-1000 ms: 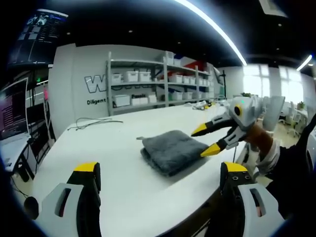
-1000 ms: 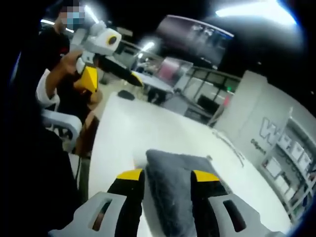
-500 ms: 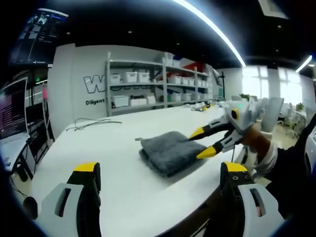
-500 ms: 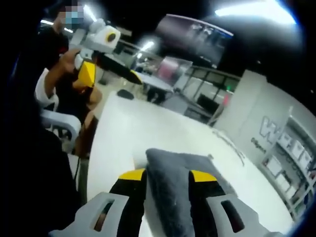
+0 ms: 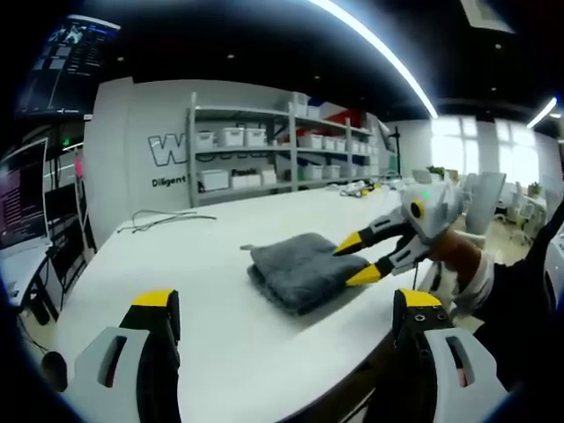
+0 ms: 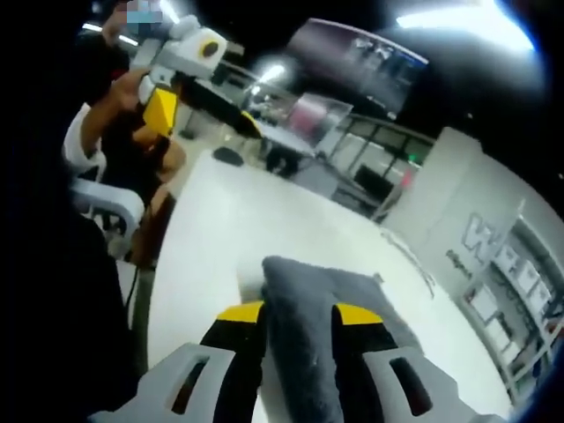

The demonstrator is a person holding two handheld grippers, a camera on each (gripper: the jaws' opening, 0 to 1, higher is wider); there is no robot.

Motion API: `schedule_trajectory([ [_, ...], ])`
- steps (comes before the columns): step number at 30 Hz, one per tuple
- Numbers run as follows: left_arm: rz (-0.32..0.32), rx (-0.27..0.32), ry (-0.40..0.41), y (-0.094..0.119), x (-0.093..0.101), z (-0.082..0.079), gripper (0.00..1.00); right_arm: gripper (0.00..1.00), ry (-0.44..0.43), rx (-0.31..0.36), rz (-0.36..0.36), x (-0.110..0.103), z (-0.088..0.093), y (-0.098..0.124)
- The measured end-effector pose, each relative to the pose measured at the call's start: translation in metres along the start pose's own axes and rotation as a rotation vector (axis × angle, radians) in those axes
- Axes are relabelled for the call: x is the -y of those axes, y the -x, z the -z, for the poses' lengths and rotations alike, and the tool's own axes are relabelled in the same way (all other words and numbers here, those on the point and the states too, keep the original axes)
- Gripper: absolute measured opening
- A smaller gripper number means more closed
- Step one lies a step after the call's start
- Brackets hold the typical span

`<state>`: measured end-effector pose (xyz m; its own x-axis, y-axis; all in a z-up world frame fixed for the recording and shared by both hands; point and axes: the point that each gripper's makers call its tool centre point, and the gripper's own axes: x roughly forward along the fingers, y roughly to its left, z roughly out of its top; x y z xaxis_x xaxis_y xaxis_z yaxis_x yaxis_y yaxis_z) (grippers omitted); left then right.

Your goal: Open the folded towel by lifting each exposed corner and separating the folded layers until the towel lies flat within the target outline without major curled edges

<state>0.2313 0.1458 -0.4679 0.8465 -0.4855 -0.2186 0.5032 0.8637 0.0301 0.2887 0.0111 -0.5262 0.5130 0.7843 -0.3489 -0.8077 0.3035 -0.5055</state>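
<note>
standing well beyond both grippers, the shelving carries rows of pale bins; what is in them is too small to tell. the folded grey towel lies on the white table, well ahead of the left gripper, whose yellow-tipped jaws stand wide apart with nothing between them. the right gripper meets the towel at its near edge in the left gripper view; in the right gripper view the right gripper has a raised fold of towel between its jaws, which seem to press on it, though actual contact is hard to confirm. the left gripper is held up off the table, far to the left. compared with a second ago, the right gripper's jaws have drawn closer around the fold, and the towel's near edge looks slightly more bunched.
</note>
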Motion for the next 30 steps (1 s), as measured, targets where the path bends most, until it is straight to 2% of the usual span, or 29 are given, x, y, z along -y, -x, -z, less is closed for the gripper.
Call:
schedule_trajectory([
  [13, 0.000, -0.002, -0.006, 0.001, 0.000, 0.000, 0.99, 0.24, 0.023, 0.023, 0.013, -0.001, -0.005, -0.003],
  [30, -0.023, 0.019, -0.017, 0.002, -0.006, -0.004, 0.98, 0.24, 0.065, 0.020, -0.026, -0.013, -0.011, -0.017],
])
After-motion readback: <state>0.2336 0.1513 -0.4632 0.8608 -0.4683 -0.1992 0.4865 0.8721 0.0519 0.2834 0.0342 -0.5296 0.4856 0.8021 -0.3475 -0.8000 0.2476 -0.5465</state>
